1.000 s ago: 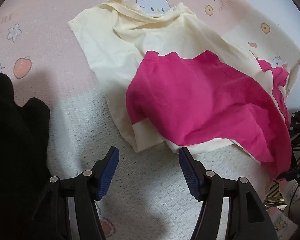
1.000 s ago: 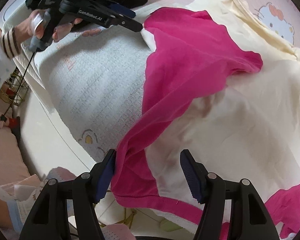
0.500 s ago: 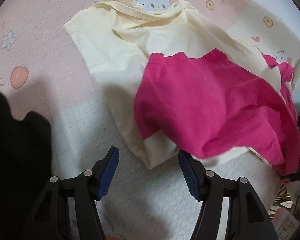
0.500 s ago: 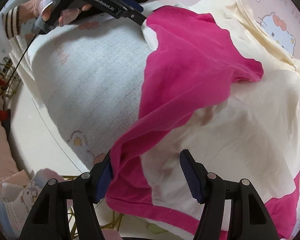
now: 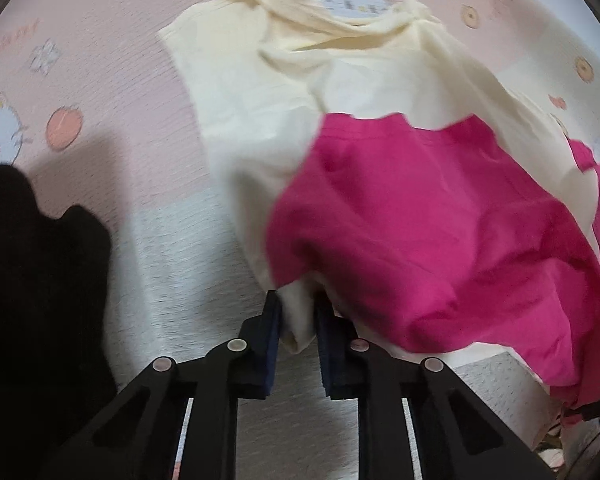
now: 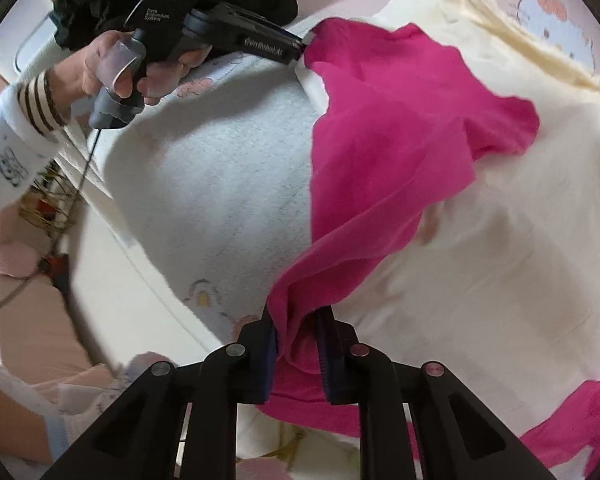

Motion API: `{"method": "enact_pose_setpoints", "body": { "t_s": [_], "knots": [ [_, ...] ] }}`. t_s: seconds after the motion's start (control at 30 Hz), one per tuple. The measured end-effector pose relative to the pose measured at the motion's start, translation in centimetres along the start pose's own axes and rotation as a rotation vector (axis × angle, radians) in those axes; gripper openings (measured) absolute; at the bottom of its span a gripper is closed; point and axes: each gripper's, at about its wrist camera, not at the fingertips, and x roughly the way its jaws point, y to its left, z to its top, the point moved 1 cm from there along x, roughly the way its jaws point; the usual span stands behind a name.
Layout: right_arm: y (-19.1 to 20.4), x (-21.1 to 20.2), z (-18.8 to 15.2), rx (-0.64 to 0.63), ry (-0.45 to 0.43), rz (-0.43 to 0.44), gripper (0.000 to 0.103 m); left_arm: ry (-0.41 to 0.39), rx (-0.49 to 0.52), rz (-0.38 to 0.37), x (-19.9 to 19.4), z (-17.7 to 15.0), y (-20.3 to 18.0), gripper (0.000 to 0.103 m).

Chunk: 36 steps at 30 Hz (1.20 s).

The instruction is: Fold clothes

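Pink cartoon-print bedding (image 5: 112, 92) covers the bed, with a black garment (image 5: 32, 280) lying at its near-left edge. Our cream-and-pink shirt (image 5: 420, 220) lies rumpled across the middle. We have just closed both jaws: the left gripper (image 5: 298, 326) is clamped on a cream corner, the right gripper (image 6: 298, 330) on the pink hem. It looks light, limp and prone to sagging, so corners and hems seem our best holds.

A bed covered by a pink and white sheet (image 5: 112, 80) printed with cartoon cats, flowers and fruit carries everything. A cream and magenta garment (image 5: 400, 184) lies crumpled across its middle and right. A black garment (image 5: 28, 280) lies on the sheet at the near left.
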Motion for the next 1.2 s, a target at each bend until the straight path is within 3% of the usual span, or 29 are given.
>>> {"method": "enact_pose_setpoints", "body": {
  "t_s": [0.17,0.33,0.43,0.53,0.67,0.73,0.83,0.87,0.9,0.93,0.97,1.1,1.2],
  "knots": [
    [-0.2,-0.1,-0.8,0.038,0.005,0.042,0.015,0.069,-0.058,-0.016,0.6,0.2,2.2,0.014],
    [-1.9,-1.0,-1.5,0.071,0.008,0.005,0.015,0.078,0.023,0.05,0.5,0.4,1.4,0.014],
    [-2.8,-1.2,-2.0,0.102,0.018,0.024,0.015,0.122,0.029,0.059,0.4,0.4,2.1,0.014],
    [-3.4,-1.0,-2.4,0.134,0.03,0.062,0.015,0.141,-0.001,0.023,-0.1,0.2,3.0,0.016],
    [-3.2,-0.6,-2.2,0.154,0.025,0.073,0.015,0.19,-0.166,-0.038,-0.6,0.2,4.1,0.016],
    [-3.1,-0.7,-2.1,0.159,0.033,0.06,0.016,0.203,-0.308,-0.097,-1.0,0.0,5.2,0.016],
    [-2.5,-1.1,-1.7,0.146,0.04,0.023,0.019,0.237,-0.524,-0.278,-1.4,-1.0,6.4,0.018],
    [-2.4,-1.3,-1.5,0.139,0.04,0.01,0.023,0.246,-0.582,-0.338,-1.5,-1.4,6.7,0.025],
    [-2.1,-1.6,-1.4,0.133,0.036,-0.003,0.033,0.253,-0.621,-0.379,-1.5,-1.8,6.6,0.033],
    [-1.9,-1.8,-1.2,0.13,0.028,-0.013,0.043,0.256,-0.632,-0.4,-1.4,-2.1,6.4,0.05],
    [-1.7,-2.0,-1.0,0.13,0.019,-0.022,0.046,0.255,-0.632,-0.409,-1.3,-1.9,5.7,0.058],
    [-0.9,-1.8,-0.2,0.137,0.001,-0.054,0.051,0.268,-0.646,-0.448,-0.1,-1.5,3.5,0.058],
    [-0.5,-1.4,0.2,0.123,0.015,-0.143,0.051,0.275,-0.693,-0.489,1.0,-1.5,2.5,0.058]
  ]
}}
